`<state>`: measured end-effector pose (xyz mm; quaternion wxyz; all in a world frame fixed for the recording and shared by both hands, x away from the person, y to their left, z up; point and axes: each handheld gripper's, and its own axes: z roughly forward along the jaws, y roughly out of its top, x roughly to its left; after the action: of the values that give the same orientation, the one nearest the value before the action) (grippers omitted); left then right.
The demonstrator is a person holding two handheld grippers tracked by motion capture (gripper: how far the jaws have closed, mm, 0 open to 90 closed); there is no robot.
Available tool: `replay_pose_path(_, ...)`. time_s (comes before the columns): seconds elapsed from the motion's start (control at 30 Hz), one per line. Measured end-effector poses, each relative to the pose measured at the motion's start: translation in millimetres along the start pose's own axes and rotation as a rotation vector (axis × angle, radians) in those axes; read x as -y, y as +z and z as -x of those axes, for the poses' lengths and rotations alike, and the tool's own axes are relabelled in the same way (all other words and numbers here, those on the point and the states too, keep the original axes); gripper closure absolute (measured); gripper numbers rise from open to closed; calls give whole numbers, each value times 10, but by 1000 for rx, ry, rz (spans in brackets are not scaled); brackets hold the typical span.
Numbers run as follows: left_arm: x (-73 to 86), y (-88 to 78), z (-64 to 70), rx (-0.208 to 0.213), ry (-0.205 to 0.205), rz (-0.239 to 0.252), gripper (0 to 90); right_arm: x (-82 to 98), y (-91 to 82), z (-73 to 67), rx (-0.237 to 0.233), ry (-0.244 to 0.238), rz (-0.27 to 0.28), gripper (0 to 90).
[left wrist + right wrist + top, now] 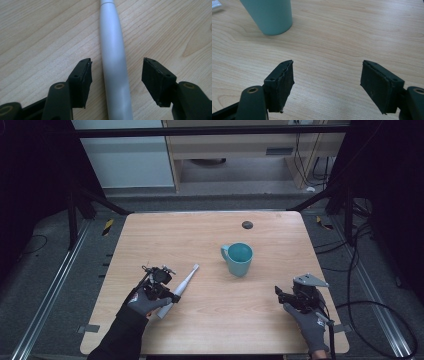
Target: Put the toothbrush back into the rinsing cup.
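A white electric toothbrush (181, 286) lies flat on the wooden table (210, 330), its brush end pointing toward the mug. My left gripper (170, 295) sits over its handle, open, with one jaw on each side of the grey-white handle (115, 72) and gaps between pads and handle. A teal mug (238, 258) stands upright right of the table's middle, handle to the left. My right gripper (279, 293) rests low near the front right, open, with nothing between its jaws (327, 82); the mug's base (270, 16) is ahead of it to the left.
A small dark round hole or cap (247, 224) sits near the table's far edge. Metal frame rails and cables surround the table on the floor. Bare wood lies between the mug and the front edge.
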<state>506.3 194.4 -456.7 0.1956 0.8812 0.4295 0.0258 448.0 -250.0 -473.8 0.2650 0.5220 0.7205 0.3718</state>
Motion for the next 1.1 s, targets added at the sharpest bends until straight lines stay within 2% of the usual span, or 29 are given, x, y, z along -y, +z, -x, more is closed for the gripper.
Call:
replay_pose_path(0.27, -38, 65, 28, -4, 2, -41, 472, -7, 1, -10, -3, -1, -1, 266)
replay_pose_path(0.43, -91, 100, 36, -21, 10, -69, 514, -3, 1, 4, -2, 3, -3, 267)
replay_pose_path(0.8, -104, 131, 16, -35, -7, -85, 643, -5, 5, 0, -1, -1, -4, 267)
replay_pose_path(1.1, -120, 132, 13, -33, -17, -95, 651, -7, -6, 2, 0, -3, 1, 267)
